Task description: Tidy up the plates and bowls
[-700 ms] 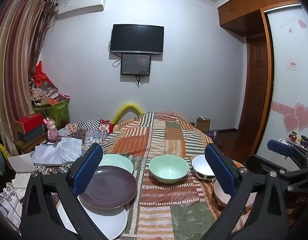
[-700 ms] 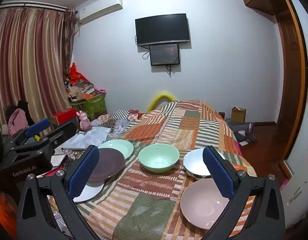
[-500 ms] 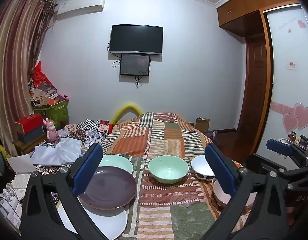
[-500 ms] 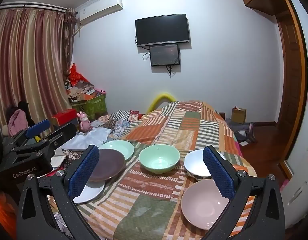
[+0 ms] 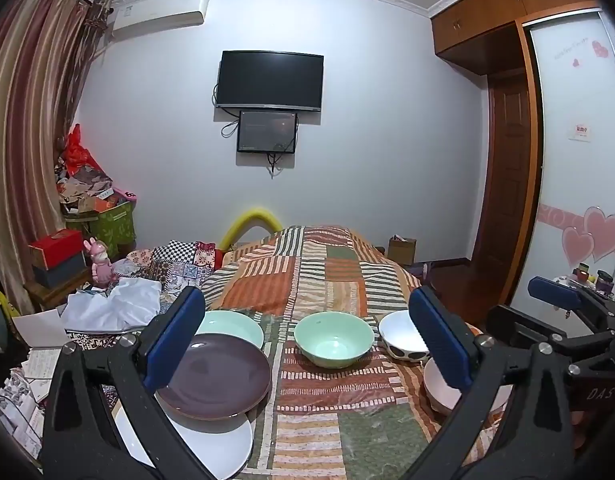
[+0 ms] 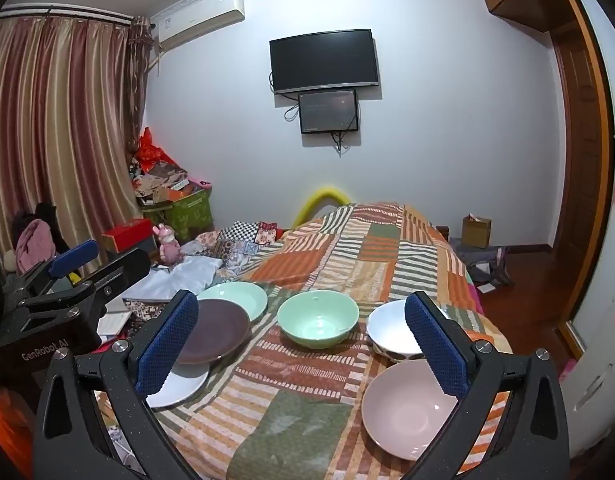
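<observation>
Plates (image 5: 211,372) stacked at quilt's (image 5: 327,280) near-left edge: brown on white (image 5: 211,444), green plate (image 5: 235,324) behind. Green bowl (image 5: 333,340) mid-quilt, white bowl (image 5: 399,334) to its right, pink bowl (image 6: 407,404) nearer, all apart. L gripper (image 5: 307,340) & R gripper (image 6: 301,340) both wide open, empty, hovering short of dishes. Clutter, papers (image 5: 39,364) left of bed; nothing blocks bowls.

Your left wrist camera looks forward and slightly down between its fingers at the patchwork bed (image 5: 327,280); the right one does likewise from just beside it — both share the green bowl (image 6: 317,318) ahead.
</observation>
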Available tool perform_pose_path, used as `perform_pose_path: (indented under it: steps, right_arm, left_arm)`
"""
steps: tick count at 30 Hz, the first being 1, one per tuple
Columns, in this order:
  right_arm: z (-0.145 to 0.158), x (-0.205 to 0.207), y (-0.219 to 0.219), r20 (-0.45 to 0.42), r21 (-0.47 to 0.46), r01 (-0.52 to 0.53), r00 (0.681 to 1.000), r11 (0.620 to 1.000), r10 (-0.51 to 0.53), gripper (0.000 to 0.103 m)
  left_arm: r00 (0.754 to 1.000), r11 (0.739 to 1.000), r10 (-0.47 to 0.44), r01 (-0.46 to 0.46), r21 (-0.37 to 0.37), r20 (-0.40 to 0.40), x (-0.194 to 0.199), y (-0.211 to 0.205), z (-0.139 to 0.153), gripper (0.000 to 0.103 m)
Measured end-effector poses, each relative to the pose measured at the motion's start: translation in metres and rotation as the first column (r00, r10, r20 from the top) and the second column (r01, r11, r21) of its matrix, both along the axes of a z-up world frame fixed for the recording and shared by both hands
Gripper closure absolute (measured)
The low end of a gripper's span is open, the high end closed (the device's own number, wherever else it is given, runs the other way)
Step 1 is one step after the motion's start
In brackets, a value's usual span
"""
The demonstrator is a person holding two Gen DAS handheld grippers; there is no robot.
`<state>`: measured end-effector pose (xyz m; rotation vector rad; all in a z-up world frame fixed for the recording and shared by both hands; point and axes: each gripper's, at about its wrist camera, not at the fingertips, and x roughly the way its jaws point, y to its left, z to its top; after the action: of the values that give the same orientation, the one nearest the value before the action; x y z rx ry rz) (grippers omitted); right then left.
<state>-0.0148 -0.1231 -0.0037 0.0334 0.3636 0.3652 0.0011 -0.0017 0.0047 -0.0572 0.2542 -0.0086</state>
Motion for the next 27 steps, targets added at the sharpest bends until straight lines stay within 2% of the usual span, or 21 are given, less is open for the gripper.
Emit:
perform_pose_path:
  steps: [27]
  right_arm:
    - [0.0041, 0.0016, -0.0048, 0.006, 0.008, 0.003, 1.0, 1.0, -0.003, 0.0]
  left_arm:
    - [1.0, 1.0, 0.0, 0.0, -0.002, 0.008, -0.0006, 0.0014, -0.0037, 0.0]
